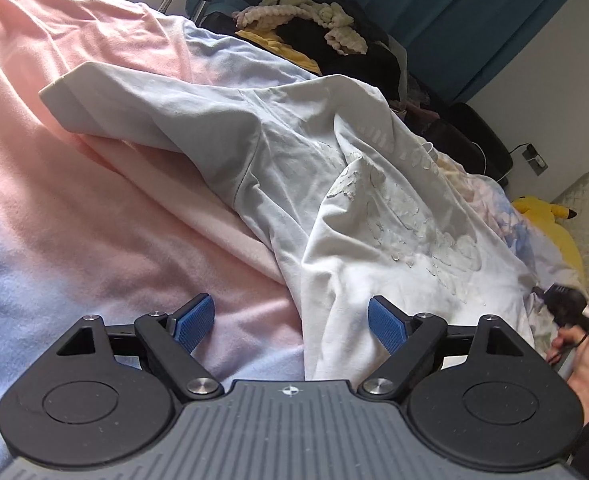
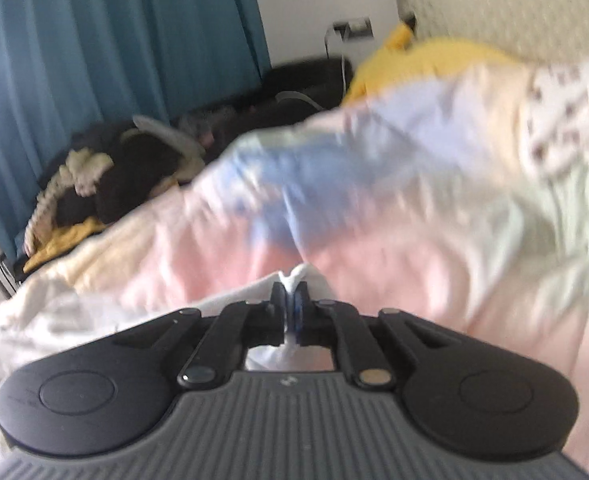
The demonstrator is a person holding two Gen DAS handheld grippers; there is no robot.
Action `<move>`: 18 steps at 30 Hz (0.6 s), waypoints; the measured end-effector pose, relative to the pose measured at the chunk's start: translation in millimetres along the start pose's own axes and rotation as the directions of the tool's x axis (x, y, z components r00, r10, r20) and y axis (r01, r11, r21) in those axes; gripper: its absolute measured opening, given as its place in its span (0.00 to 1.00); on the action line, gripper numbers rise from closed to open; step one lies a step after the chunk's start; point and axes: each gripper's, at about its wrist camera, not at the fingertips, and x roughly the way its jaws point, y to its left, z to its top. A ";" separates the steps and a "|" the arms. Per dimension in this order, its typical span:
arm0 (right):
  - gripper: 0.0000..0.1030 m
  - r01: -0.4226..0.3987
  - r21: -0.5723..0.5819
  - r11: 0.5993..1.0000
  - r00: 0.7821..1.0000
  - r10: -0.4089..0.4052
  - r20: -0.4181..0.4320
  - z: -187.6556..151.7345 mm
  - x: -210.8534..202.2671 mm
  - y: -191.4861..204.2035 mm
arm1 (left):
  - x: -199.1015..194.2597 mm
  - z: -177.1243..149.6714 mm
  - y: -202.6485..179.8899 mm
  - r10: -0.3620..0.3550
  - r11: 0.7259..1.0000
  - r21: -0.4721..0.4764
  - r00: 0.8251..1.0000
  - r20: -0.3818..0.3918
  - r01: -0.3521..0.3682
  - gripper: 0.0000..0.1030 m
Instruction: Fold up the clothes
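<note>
- Left gripper (image 1: 290,322): nearest in its own view, its blue pads stand wide apart with nothing between them. It hovers low over the near hem of the white T-shirt (image 1: 374,216), one pad over the shirt and the other over the pink blanket (image 1: 106,200) beside it.
- Right gripper (image 2: 293,306): its pads are pressed together on a pinch of white cloth that bulges out above the tips. This looks like an edge of the T-shirt, though the right wrist view is blurred. From the left wrist view, a hand (image 1: 574,356) shows at the shirt's right-hand near corner, gripping a dark handle.
- The T-shirt lies on the blanket, rumpled and not squared. Its cracked white print faces up, and one sleeve (image 1: 142,108) stretches out to the left, away from the body.
- Step in hand, as I judge it: one edge is pinched and the garment is being drawn or spread. Whether this is laying it flat or pulling a fold across, the views do not settle.
- Next move would call for the free left gripper to close on the hem just below it, so both edges travel together and the cloth stays taut.
- Beyond the shirt: a heap of dark and yellow clothes (image 1: 326,40) against the teal curtain (image 1: 474,12).
</note>
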 end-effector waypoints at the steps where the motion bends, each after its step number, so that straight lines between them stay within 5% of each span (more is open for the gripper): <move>1: 0.28 -0.001 0.008 1.000 1.000 0.001 -0.010 -7.3 0.1 -3.4 | 0.8 0.3 -0.2 0.003 1.000 0.004 1.000 0.003 -0.003 0.84; 2: 0.56 0.005 0.010 1.000 1.000 -0.005 -0.004 -13.1 -5.0 -4.0 | 1.5 0.5 -0.5 0.006 1.000 0.008 1.000 0.005 -0.006 0.84; 4: 0.71 0.024 0.004 1.000 0.999 -0.024 0.032 -24.3 -23.4 -1.7 | 2.9 1.0 -0.9 0.012 1.000 0.015 1.000 0.010 -0.012 0.84; 13: 0.69 -0.103 0.011 0.995 0.995 0.103 -0.019 -67.0 -118.5 31.9 | -6.1 5.6 6.2 0.032 0.999 0.005 0.998 0.052 -0.032 0.84; 18: 0.69 -0.243 0.054 0.969 0.960 0.248 -0.133 -111.0 -183.6 68.5 | -16.6 14.7 23.1 0.033 0.996 -0.081 0.996 0.082 -0.026 0.83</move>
